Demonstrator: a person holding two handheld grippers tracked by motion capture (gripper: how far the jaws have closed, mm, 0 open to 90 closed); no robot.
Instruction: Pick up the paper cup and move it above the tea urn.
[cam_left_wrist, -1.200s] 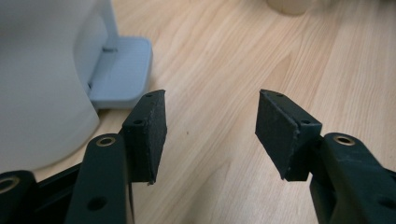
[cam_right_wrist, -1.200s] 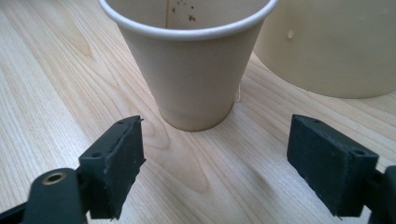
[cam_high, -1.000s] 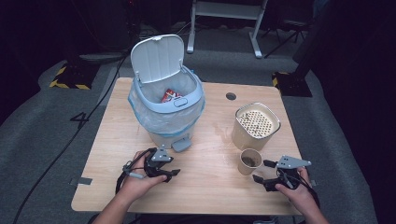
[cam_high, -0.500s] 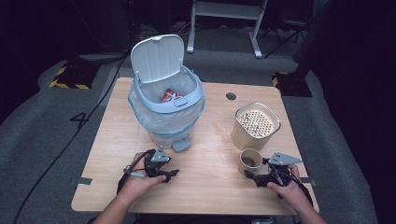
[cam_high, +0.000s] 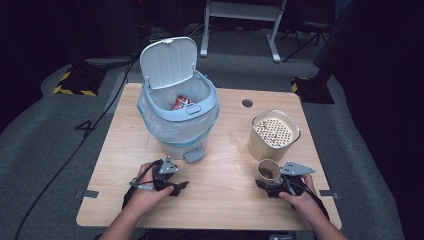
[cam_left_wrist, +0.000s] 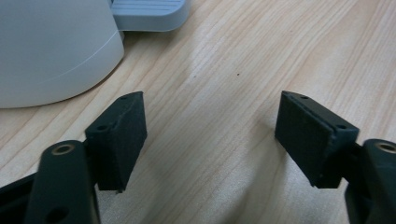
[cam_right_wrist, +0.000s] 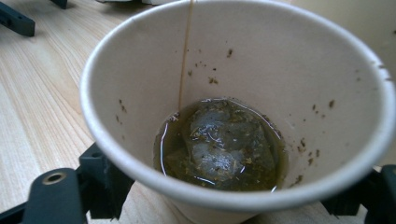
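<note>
While the right gripper sits near the table's front right corner, its jaws have just been closing around the paper cup, which holds a wet tea bag; pad contact unclear. Left gripper, near the front edge by the bin, has just been opening, empty.

Paper cup between the jaws, seen from above

The paper cup stands on the wooden table, between the right gripper's black jaws, which have just been closing. Whether the pads press its wall is hard to tell. Inside, a wet tea bag lies in brownish liquid, its string running up over the rim.
</note>
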